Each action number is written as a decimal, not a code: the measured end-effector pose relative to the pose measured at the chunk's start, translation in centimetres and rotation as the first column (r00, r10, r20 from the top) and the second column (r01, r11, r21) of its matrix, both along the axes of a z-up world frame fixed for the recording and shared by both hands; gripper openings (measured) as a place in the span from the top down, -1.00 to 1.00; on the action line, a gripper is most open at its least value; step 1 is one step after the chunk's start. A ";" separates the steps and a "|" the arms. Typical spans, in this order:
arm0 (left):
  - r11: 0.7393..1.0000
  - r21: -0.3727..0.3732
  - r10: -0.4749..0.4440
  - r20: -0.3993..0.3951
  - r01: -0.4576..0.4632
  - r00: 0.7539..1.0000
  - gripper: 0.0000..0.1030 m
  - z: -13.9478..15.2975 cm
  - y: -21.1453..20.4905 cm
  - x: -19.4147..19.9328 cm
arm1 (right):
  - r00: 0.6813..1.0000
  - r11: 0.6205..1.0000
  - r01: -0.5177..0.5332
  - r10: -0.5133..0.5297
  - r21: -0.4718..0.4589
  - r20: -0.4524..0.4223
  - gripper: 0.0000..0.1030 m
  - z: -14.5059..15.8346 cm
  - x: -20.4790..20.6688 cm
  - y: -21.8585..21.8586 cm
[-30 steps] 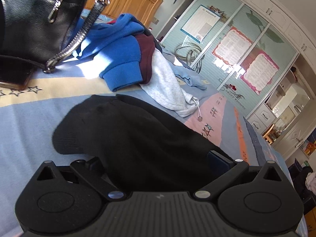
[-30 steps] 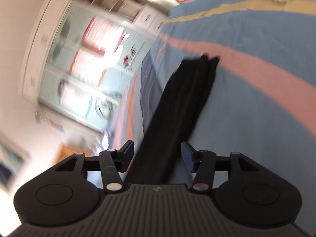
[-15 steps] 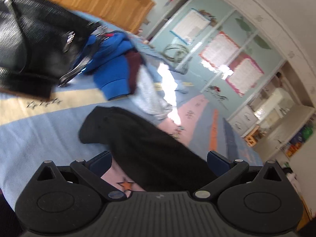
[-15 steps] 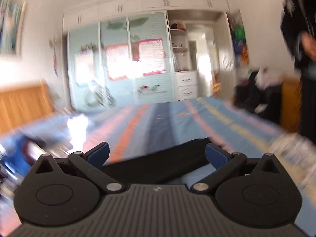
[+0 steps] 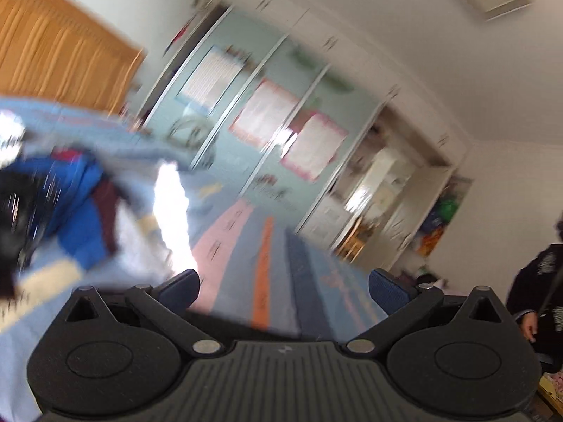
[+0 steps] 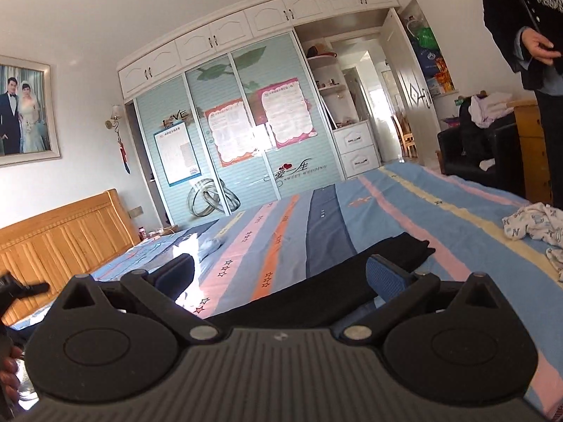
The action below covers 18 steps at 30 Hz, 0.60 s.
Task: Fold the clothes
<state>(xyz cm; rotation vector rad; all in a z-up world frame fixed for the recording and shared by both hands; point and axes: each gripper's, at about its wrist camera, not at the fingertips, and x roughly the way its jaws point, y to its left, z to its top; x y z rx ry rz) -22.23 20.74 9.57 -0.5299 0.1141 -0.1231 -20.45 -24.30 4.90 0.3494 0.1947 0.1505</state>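
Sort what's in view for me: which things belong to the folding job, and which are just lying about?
Job: black garment; clothes pile; patterned white cloth; bed; left gripper and right gripper, both open and empty.

Lying about: wardrobe; framed photo; headboard; bystander.

Both wrist views low over the striped bed [image 6: 404, 190], facing the shared wardrobe [image 5: 267, 112], left blurred

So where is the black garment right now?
In the right wrist view, the black garment lies flat on the striped bedspread, just beyond the open right gripper.
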 end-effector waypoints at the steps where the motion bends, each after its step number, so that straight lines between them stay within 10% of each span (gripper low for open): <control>1: 1.000 0.026 0.002 0.061 -0.004 0.998 -0.99 1.8 0.1 -1.1 | 1.000 1.000 0.003 -0.002 0.017 -0.008 -1.00 -0.4 0.1 -0.4; 6: 0.992 0.121 -0.013 0.370 -0.034 0.929 -0.99 10.8 0.5 -7.5 | 0.999 0.994 0.040 -0.036 0.100 -0.041 -1.00 -1.6 0.6 -2.6; 11: 0.987 0.161 -0.089 0.486 0.012 0.870 -0.99 14.5 -0.9 -9.9 | 1.000 0.990 0.024 -0.021 0.140 -0.022 -1.00 -2.0 0.0 -3.2; 18: 0.990 0.112 -0.109 0.265 0.081 0.958 -0.99 9.4 -4.9 -3.3 | 0.998 0.989 0.001 0.007 0.147 -0.054 -1.00 -3.0 0.3 -3.6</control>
